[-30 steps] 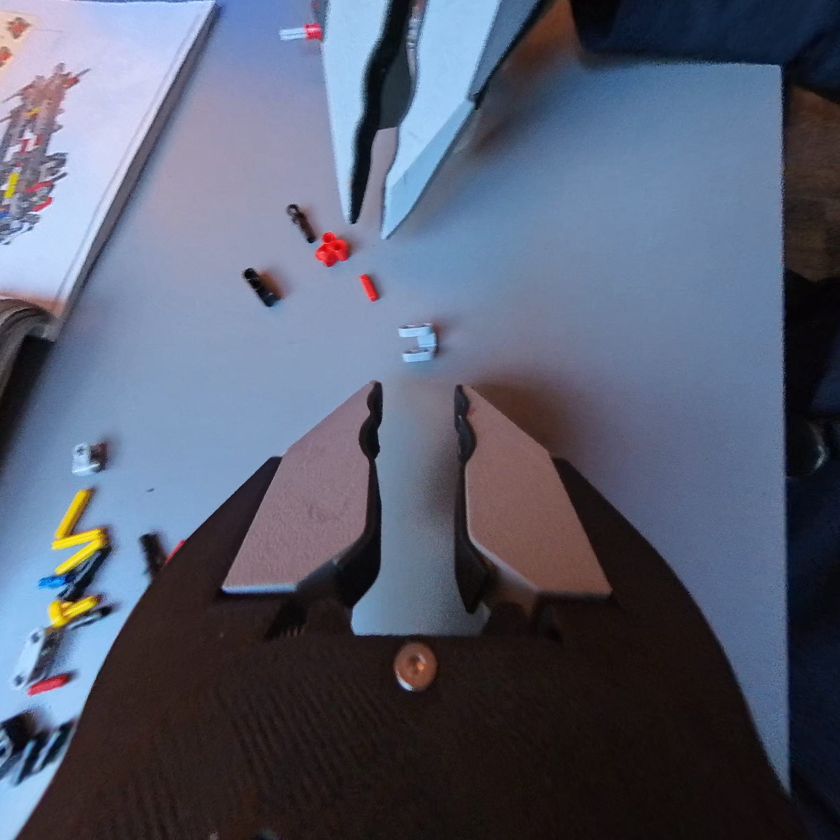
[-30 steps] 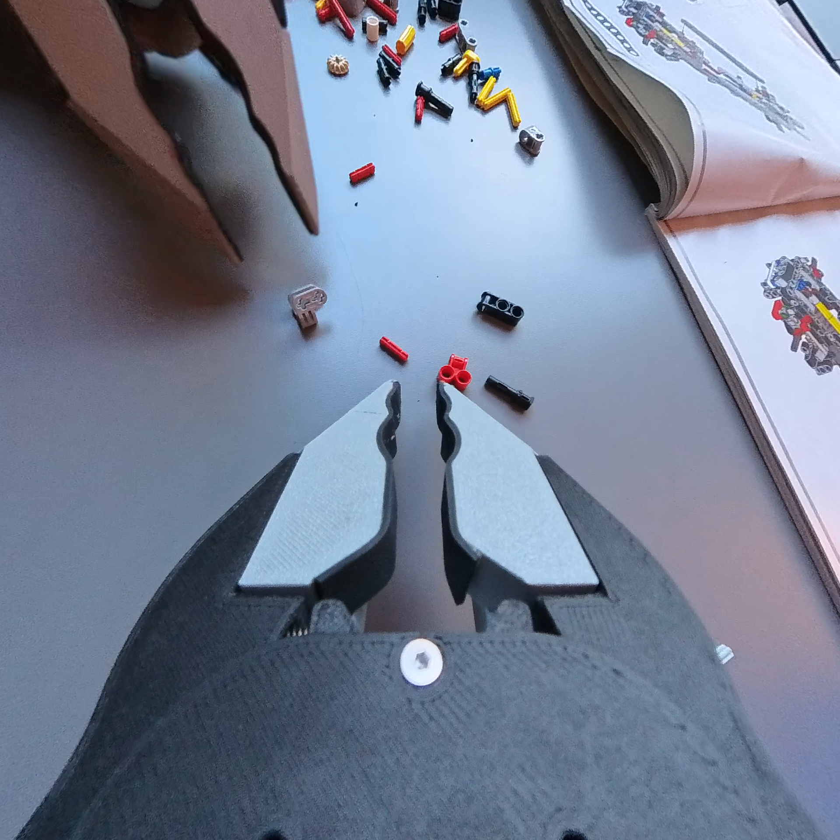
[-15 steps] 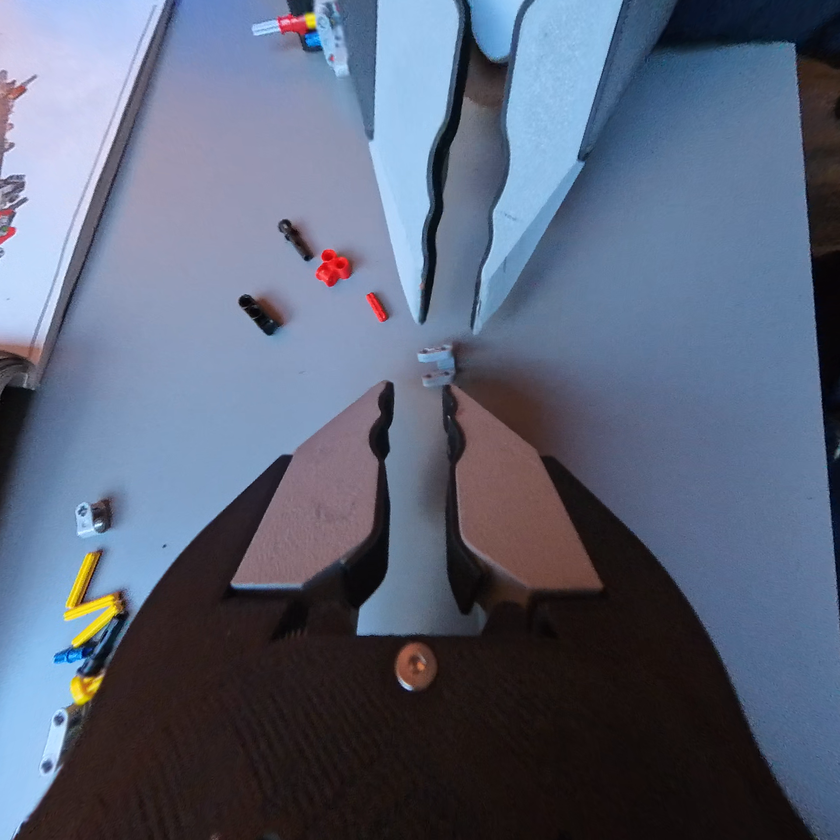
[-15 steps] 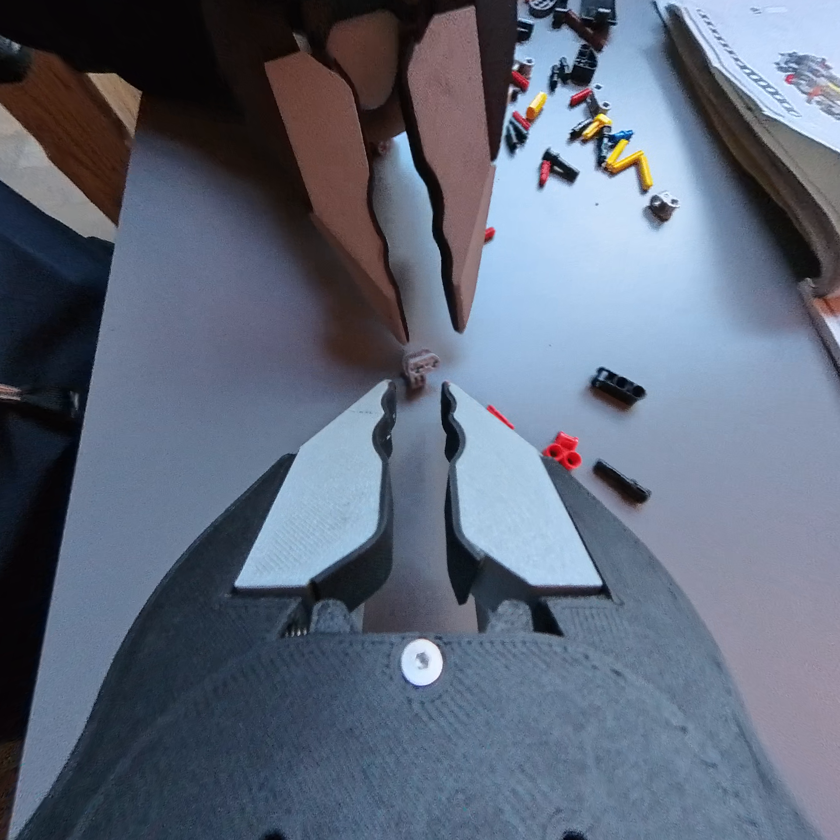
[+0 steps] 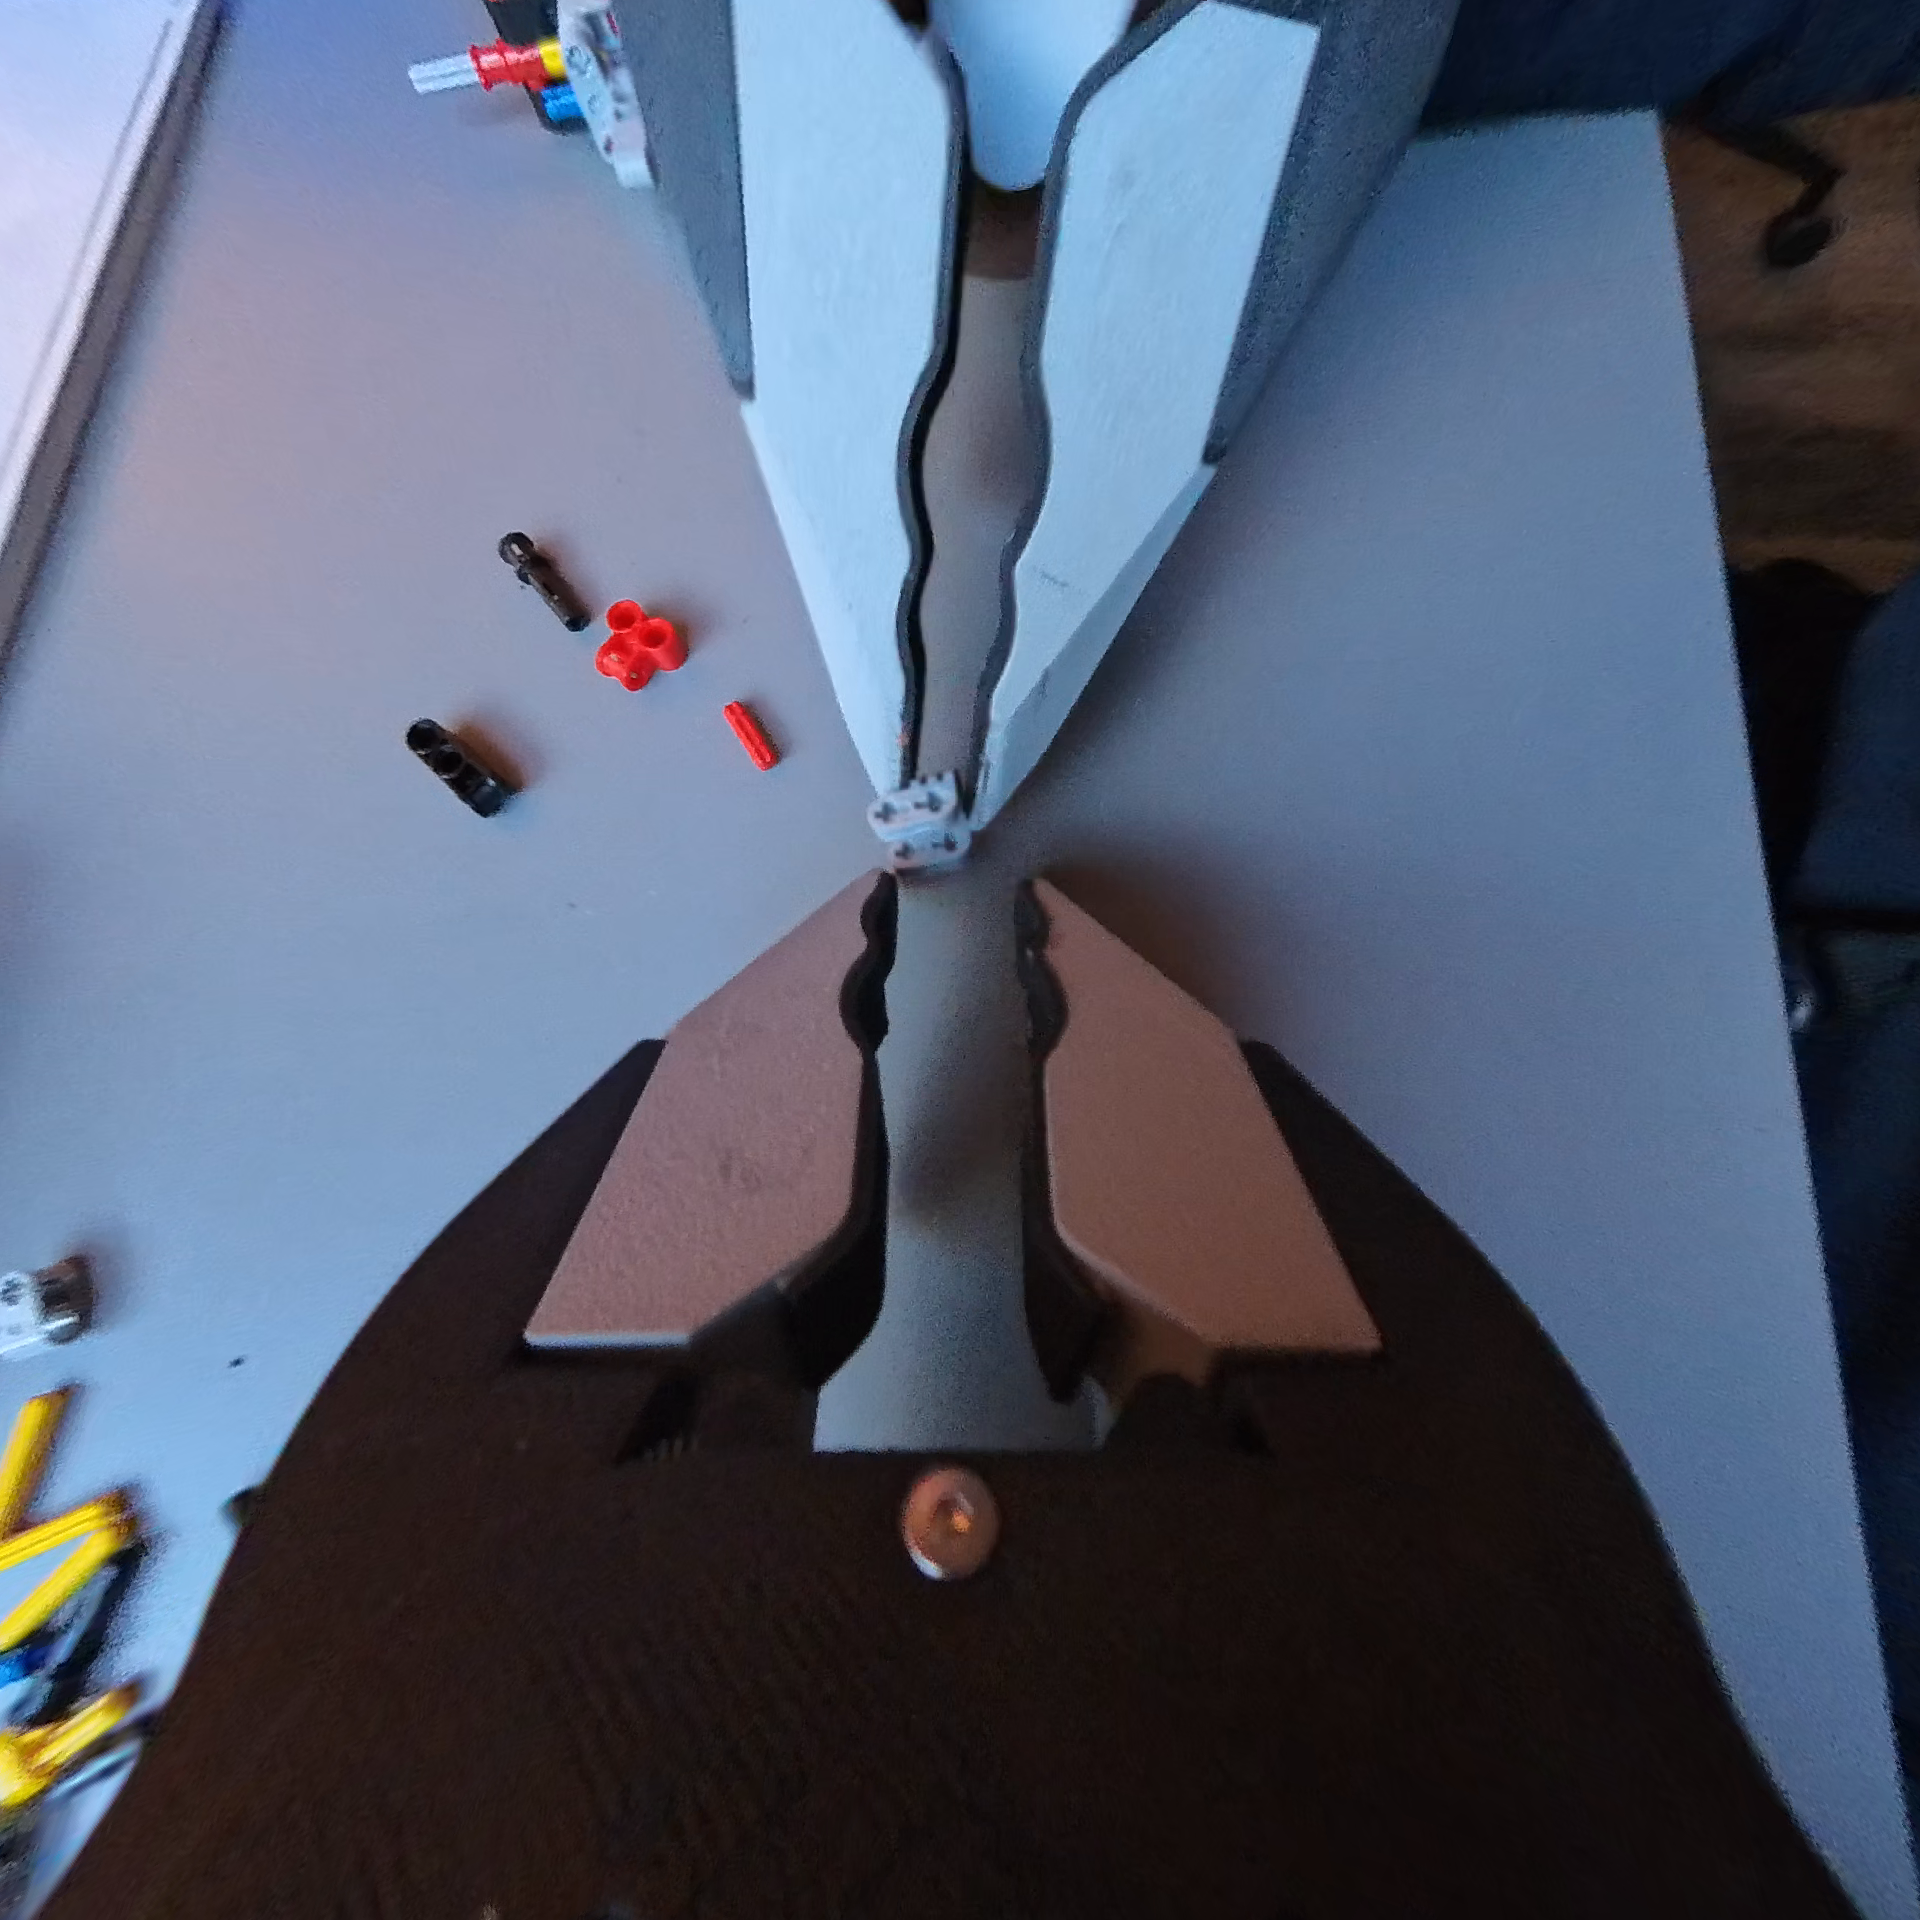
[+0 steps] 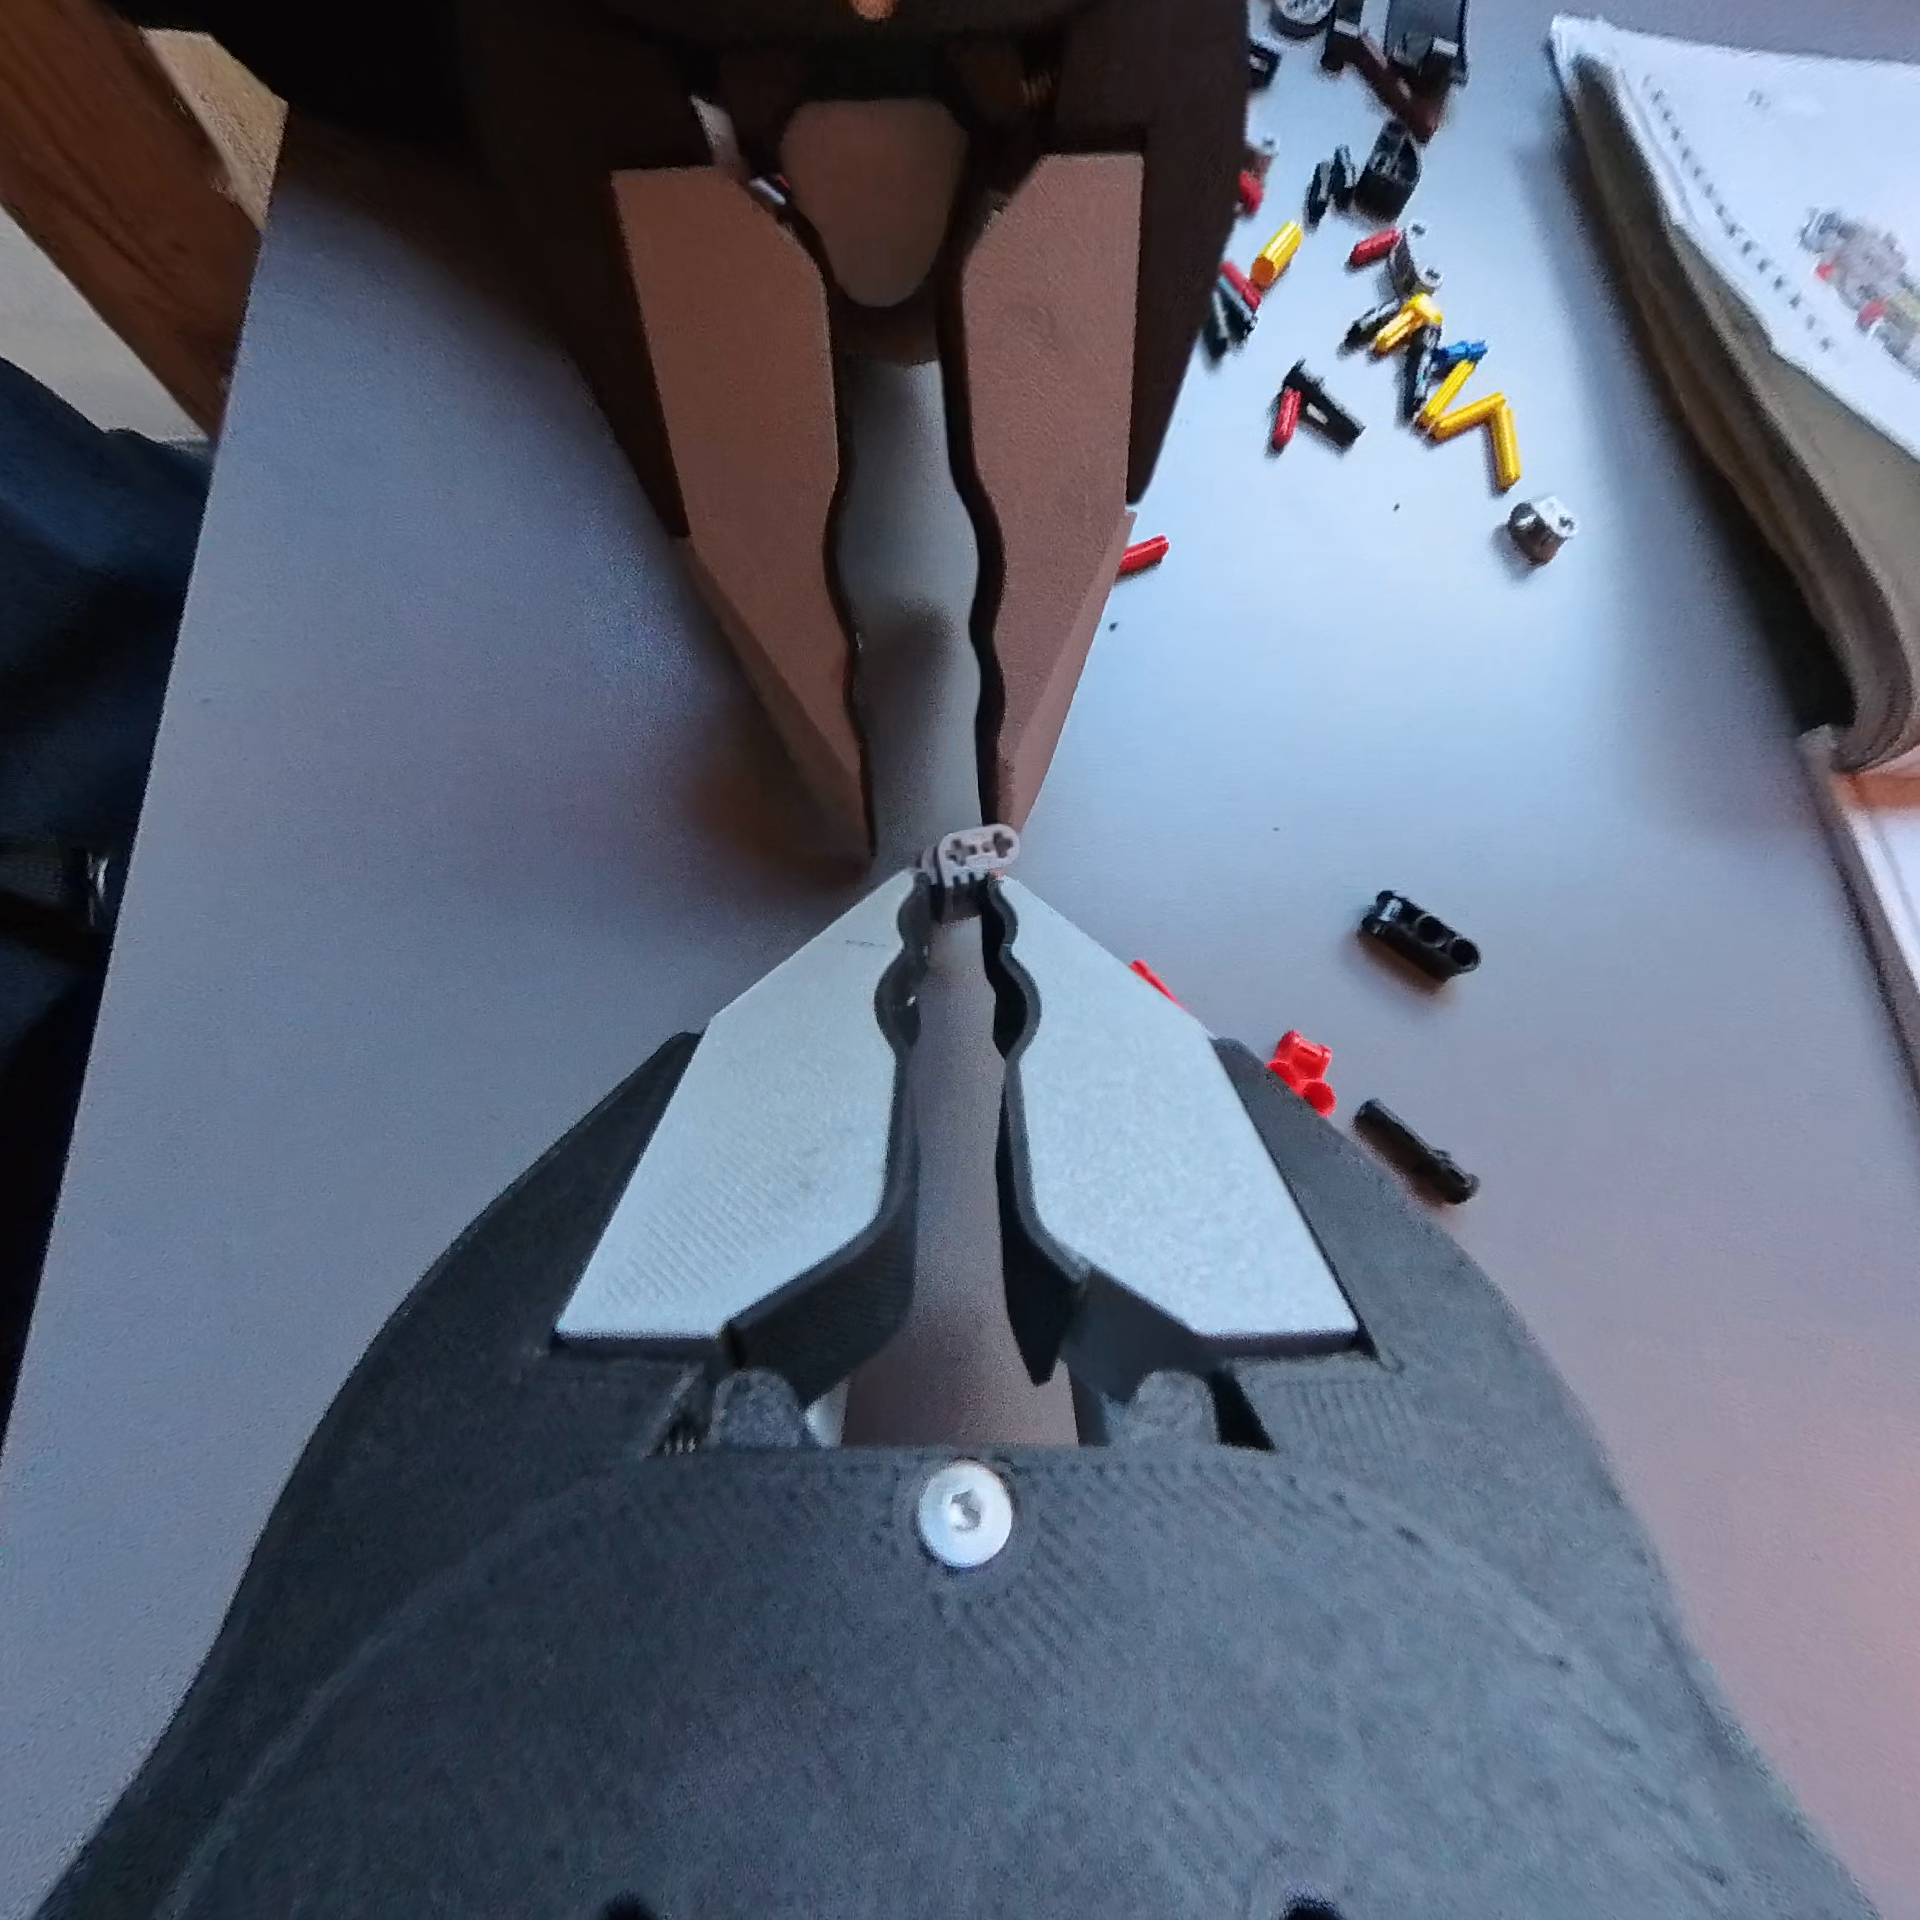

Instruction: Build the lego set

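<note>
the right claw point(image 6: 954, 902) now pinches the small grey piece point(image 6: 971, 854) it only neared before; the left claw point(image 5: 954, 883) stays open, empty, beside it on the bench point(image 5: 1351, 727).

The silver-fingered right gripper point(image 6: 954, 896) has swung off the red pieces, narrowed and now pinches the small light-grey plastic connector point(image 6: 972, 854) at frame centre; brown-fingered left gripper point(image 5: 956, 883) has narrowed, closing in

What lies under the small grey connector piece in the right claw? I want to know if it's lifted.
The grey connector is pinched at the right claw tips; beneath shows only grey table. Whether it touches is unclear.
</note>
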`<state>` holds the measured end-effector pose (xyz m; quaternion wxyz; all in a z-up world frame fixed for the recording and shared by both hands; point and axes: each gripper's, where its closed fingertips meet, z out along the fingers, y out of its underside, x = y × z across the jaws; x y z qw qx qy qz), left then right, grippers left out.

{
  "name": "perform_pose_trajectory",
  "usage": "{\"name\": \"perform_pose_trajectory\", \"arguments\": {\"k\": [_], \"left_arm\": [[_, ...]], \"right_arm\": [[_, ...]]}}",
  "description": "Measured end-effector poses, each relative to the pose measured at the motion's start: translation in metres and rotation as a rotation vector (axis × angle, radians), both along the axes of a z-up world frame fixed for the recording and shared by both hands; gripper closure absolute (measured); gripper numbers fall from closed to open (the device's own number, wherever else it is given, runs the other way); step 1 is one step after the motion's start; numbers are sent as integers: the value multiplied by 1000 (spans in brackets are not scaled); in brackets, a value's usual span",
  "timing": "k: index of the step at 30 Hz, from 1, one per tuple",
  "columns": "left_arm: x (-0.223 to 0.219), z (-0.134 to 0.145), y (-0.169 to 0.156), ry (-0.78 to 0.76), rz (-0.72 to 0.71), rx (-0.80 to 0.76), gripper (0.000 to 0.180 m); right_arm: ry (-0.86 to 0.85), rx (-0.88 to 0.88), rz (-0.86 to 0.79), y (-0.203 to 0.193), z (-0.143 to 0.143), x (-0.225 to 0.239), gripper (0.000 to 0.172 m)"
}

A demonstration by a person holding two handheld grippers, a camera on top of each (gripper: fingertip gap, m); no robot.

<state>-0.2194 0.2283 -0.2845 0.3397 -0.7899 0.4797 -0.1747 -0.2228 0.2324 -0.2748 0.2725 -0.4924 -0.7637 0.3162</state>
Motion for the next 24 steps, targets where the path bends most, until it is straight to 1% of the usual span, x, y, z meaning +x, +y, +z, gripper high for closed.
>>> {"name": "perform_pose_trajectory", "arguments": {"k": [3, 6, 8, 11, 15, 17, 20, 24], "left_arm": [[1, 2, -4, -97, -6, -99, 158], [-1, 8, -1, -152, -13, -112, 157], [1, 14, -4, -197, -49, -126, 158], [10, 26, -19, -310, -148, -207, 160], [15, 42, -24, -421, -176, -254, 160], [14, 46, -25, -436, -184, -254, 159], [14, 47, -25, -432, -196, -232, 164], [15, 47, -30, -426, -233, -239, 169]], "right_arm": [[37, 47, 22, 0, 5, 1, 165], [74, 76, 70, -6, 11, 2, 166], [114, 98, 105, -11, 16, 3, 166], [191, 124, 141, -16, 28, 3, 166], [266, 159, 195, -25, 37, 3, 166], [288, 178, 204, -26, 38, 2, 166], [310, 185, 219, -28, 41, 2, 166], [337, 183, 246, -33, 45, 3, 166]]}}
